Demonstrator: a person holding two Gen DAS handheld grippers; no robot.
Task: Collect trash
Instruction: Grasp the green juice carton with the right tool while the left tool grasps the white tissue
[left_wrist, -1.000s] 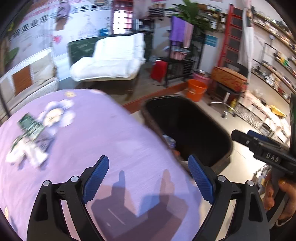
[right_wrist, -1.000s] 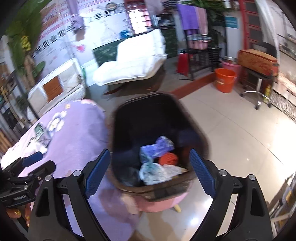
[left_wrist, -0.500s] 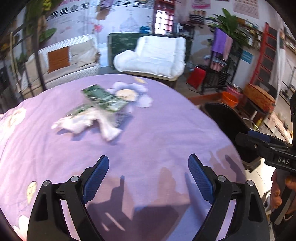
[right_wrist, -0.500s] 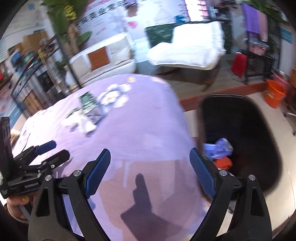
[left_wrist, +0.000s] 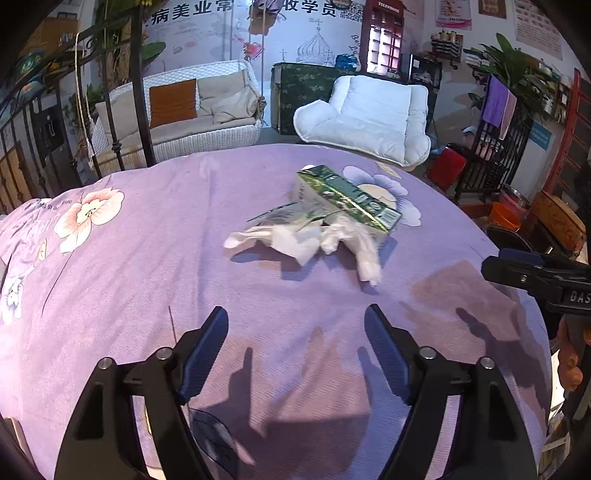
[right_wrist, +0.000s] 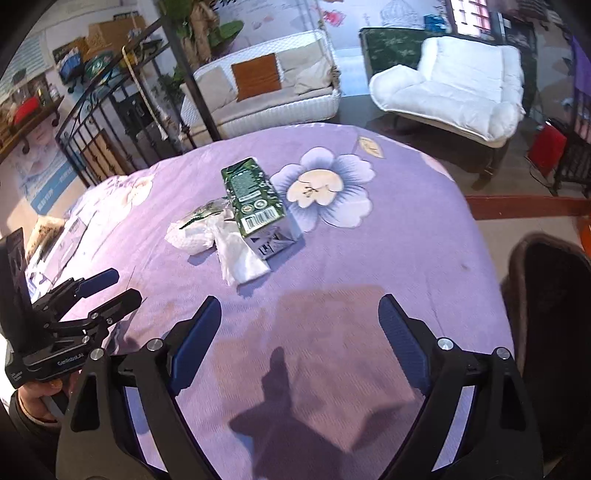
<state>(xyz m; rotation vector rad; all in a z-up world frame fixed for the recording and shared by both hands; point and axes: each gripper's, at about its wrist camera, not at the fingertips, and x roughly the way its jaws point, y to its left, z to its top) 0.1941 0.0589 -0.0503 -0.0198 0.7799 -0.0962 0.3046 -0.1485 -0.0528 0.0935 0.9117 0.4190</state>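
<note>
- Left gripper: jaws apart with nothing between them, and they have just been closing a little; right gripper: jaws wide, likewise empty
- Ahead of both, on the purple tablecloth, lies the trash: crumpled tissues touching a green carton; well short of either claw
- The carton's long axis runs diagonally, away and leftward in the right wrist view; I judge the tissues the nearer target, neither hand clearly closer
- The black bin stands off the table's right edge
</note>
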